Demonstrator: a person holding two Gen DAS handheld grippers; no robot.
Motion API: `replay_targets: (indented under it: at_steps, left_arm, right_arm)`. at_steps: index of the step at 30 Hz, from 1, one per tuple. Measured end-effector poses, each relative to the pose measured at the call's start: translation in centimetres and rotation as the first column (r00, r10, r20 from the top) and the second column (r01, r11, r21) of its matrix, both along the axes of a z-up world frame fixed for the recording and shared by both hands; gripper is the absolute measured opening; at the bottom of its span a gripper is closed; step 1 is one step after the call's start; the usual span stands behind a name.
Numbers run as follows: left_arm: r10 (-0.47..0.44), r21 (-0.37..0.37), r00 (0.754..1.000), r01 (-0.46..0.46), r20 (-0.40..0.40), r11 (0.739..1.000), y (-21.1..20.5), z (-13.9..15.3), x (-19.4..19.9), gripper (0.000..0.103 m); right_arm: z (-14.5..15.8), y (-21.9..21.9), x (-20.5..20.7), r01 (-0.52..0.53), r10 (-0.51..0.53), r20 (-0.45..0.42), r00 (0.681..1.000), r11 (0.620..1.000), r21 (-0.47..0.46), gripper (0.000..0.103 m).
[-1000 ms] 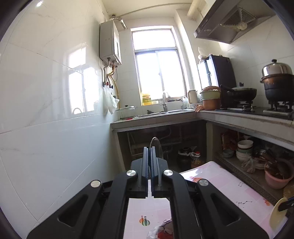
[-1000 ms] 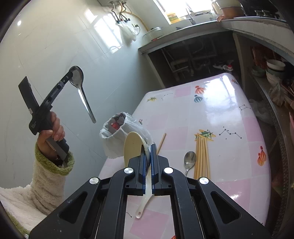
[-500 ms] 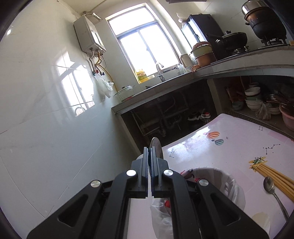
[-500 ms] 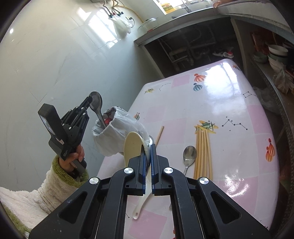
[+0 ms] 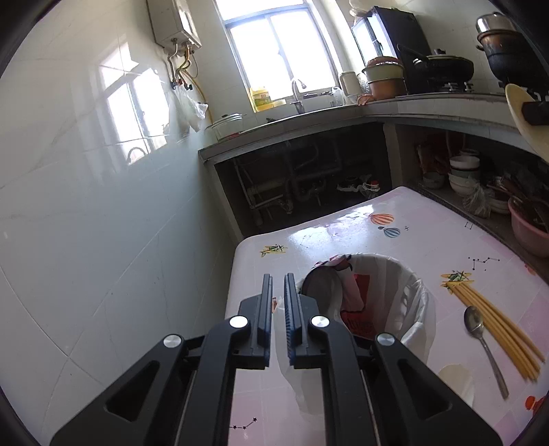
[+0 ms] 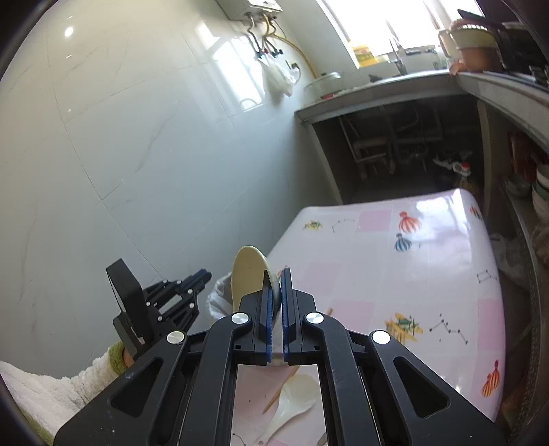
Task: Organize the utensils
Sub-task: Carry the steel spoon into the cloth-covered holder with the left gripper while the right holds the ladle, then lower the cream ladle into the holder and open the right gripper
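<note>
This is a home kitchen. A sink tap (image 5: 298, 90) stands under a bright window (image 5: 279, 44), with a wall-hung water heater (image 5: 173, 22) beside it. Pots sit on a gas stove (image 5: 442, 73) along a concrete counter (image 5: 429, 106), and bowls (image 5: 463, 173) are stacked on the shelf below. A dark cabinet (image 5: 391, 44), possibly a fridge, fills the corner.

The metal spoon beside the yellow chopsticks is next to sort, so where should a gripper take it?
Grip the metal spoon on its thin handle, from above, jaws across it. It lies flat on the table with chopsticks close along one side.
</note>
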State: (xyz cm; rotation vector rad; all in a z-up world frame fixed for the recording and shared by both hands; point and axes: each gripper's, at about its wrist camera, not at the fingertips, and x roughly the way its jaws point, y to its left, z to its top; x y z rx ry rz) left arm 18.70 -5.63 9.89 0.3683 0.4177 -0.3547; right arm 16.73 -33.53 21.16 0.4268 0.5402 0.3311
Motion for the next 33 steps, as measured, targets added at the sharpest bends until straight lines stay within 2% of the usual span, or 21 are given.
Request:
replay_targets:
  at_steps: [2, 4, 5, 6, 8, 12, 15, 19, 23, 28, 31, 33]
  left_arm:
    - [0.010, -0.068, 0.999, -0.012, -0.032, 0.998, 1.3, 0.7, -0.5, 0.016]
    - [0.026, -0.138, 0.998, -0.034, -0.056, 0.990, 2.8, 1.4, -1.2, 0.026]
    - [0.036, -0.169, 0.997, -0.046, -0.062, 0.985, 3.6, 1.7, -1.6, 0.035]
    - [0.051, -0.198, 0.997, -0.063, -0.066, 0.978, 4.4, 1.9, -2.1, 0.043]
    - [0.089, -0.239, 0.993, -0.104, -0.071, 0.965, 5.7, 2.2, -3.1, 0.051]
    - [0.153, -0.304, 0.981, -0.181, -0.116, 0.935, 8.4, 1.8, -5.0, 0.064]
    - [0.209, -0.313, 0.966, -0.247, -0.150, 0.917, 9.9, 1.0, -6.1, 0.070]
    - [0.280, -0.307, 0.944, -0.322, -0.173, 0.896, 11.5, 0.4, -7.1, 0.075]
    - [0.334, -0.310, 0.926, -0.374, -0.175, 0.874, 12.5, 0.6, -7.6, 0.079]
    - [0.380, -0.315, 0.911, -0.413, -0.163, 0.855, 13.1, 1.1, -7.5, 0.084]
    - [0.378, -0.317, 0.912, -0.409, -0.159, 0.856, 13.0, 1.0, -7.8, 0.088]
    - [0.370, -0.301, 0.918, -0.395, -0.141, 0.868, 12.7, 0.9, -8.0, 0.091]
  right_arm:
    - [1.9, 0.5, 0.8, -0.014, 0.015, 0.055, 0.998, 1.000, -0.018, 0.003]
    - [3.3, 1.1, 2.0, -0.029, 0.032, 0.093, 0.995, 0.999, -0.038, 0.003]
    - [3.9, 1.6, 2.6, -0.038, 0.044, 0.108, 0.993, 0.998, -0.051, 0.003]
    - [4.2, 2.1, 3.4, -0.043, 0.051, 0.117, 0.992, 0.997, -0.069, 0.003]
    - [4.6, 3.3, 4.9, -0.049, 0.064, 0.126, 0.990, 0.992, -0.118, 0.003]
    - [4.4, 5.9, 7.6, -0.056, 0.097, 0.155, 0.983, 0.967, -0.248, 0.003]
    - [3.4, 7.8, 9.0, -0.069, 0.140, 0.172, 0.975, 0.928, -0.366, 0.003]
    - [1.1, 10.6, 10.2, -0.079, 0.208, 0.184, 0.961, 0.840, -0.536, 0.003]
    - [-1.6, 12.5, 10.9, -0.120, 0.282, 0.164, 0.945, 0.768, -0.629, 0.003]
    - [-4.4, 14.0, 10.7, -0.194, 0.358, 0.107, 0.928, 0.706, -0.681, 0.003]
    - [-5.9, 14.7, 10.1, -0.257, 0.387, 0.047, 0.921, 0.691, -0.675, 0.004]
    - [-6.8, 14.7, 9.7, -0.281, 0.387, 0.015, 0.922, 0.695, -0.662, 0.008]
